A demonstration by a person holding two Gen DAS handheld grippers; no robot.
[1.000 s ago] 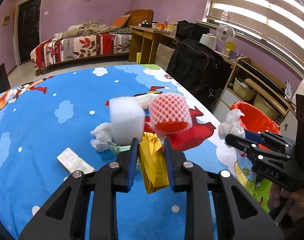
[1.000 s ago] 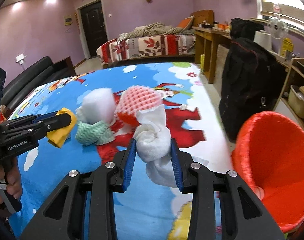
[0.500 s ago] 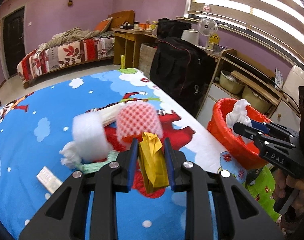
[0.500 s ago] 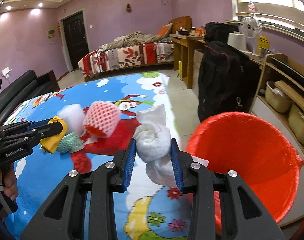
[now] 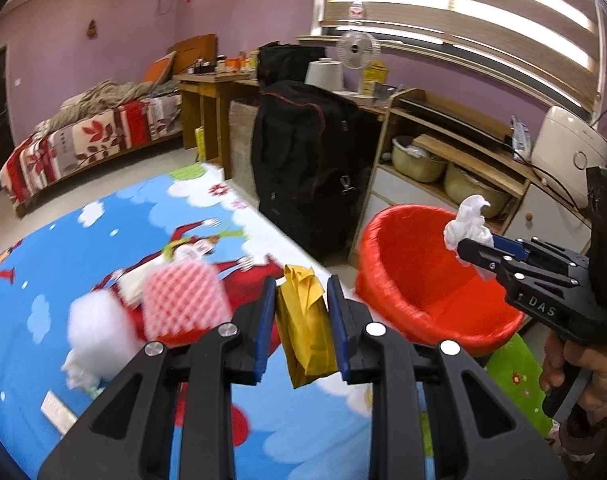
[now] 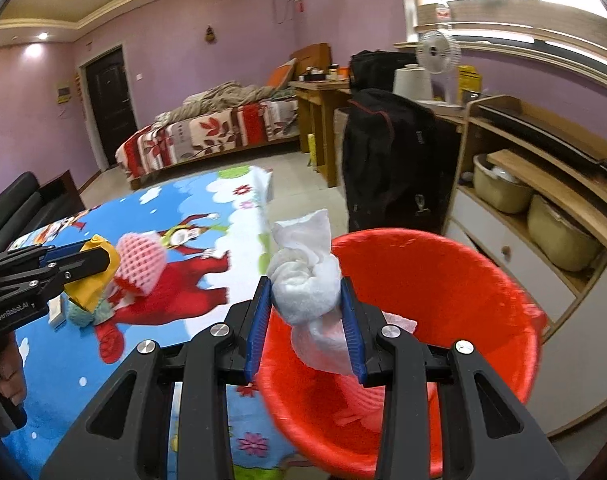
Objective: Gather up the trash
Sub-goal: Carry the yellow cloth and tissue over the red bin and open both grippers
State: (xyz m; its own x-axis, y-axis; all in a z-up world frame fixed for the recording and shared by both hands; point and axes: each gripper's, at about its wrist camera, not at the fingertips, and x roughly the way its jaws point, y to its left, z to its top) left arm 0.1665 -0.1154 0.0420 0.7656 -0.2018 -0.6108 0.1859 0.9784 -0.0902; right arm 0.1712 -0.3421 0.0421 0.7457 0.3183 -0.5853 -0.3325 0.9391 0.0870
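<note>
My left gripper [image 5: 301, 304] is shut on a yellow crumpled wrapper [image 5: 305, 324], held above the table's right edge near the red bin [image 5: 415, 280]. My right gripper [image 6: 305, 312] is shut on a white wadded tissue [image 6: 305, 280], held over the red bin [image 6: 443, 288]. In the left wrist view the right gripper [image 5: 469, 250] and the tissue [image 5: 469, 222] are over the bin. In the right wrist view the left gripper [image 6: 99, 260] and the yellow wrapper [image 6: 89, 284] are at the left. A pink foam net [image 5: 183, 302], white foam [image 5: 99, 332] and a small white card [image 5: 57, 406] lie on the blue tablecloth [image 5: 63, 264].
A teal-white wad [image 6: 83, 314] lies under the left gripper in the right wrist view. A black suitcase [image 5: 307, 168] stands beyond the bin. A wooden shelf unit [image 5: 463, 168] with pots stands behind the bin. Some pale trash [image 6: 367, 400] lies inside the bin.
Both grippers have swung to the right, away from the trash pile. The right gripper with the tissue went from over the table to over the bin. The left gripper with the wrapper came nearer the bin.
</note>
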